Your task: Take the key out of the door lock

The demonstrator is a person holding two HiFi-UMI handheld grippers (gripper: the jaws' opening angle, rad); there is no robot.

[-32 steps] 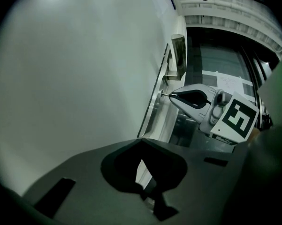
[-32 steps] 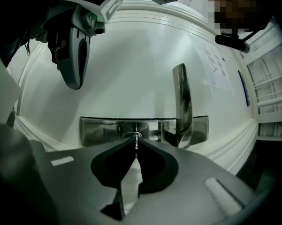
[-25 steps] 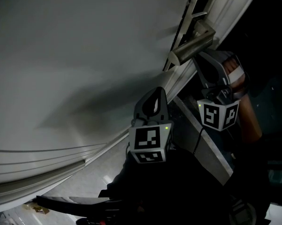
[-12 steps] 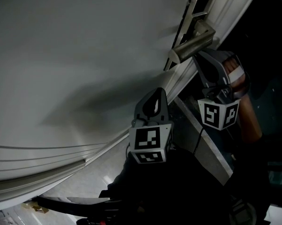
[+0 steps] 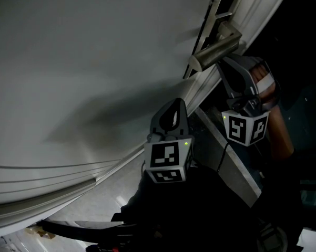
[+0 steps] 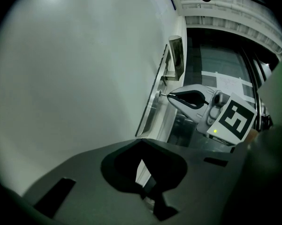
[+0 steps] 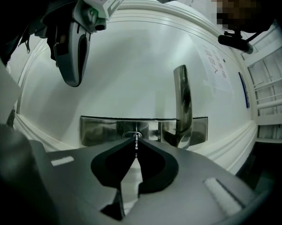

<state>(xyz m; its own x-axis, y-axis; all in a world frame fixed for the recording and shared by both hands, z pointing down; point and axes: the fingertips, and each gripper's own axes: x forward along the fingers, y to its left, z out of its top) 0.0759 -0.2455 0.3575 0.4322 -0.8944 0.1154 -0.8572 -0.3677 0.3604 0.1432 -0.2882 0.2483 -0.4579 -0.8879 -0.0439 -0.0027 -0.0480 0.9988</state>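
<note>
right gripper (image 7: pixel 136 139): jaws pressed almost together, pinching the thin, toothed metal key (image 7: pixel 136 148). the key sits right at the jaw tips, against the round lock (image 7: pixel 133 135) in a shiny steel plate (image 7: pixel 101 130). a polished lever handle (image 7: pixel 180 102) stands just right of the tips. left gripper (image 6: pixel 141 140): jaws together, empty, beside the smooth white door (image 6: pixel 75 69).

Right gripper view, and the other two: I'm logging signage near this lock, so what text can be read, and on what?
Faint reddish writing on the white door: too blurred to read.
White paper sheets beyond the door: print too small to read.
White marker cubes: black square patterns, no letters.
Nothing legible anywhere.
</note>
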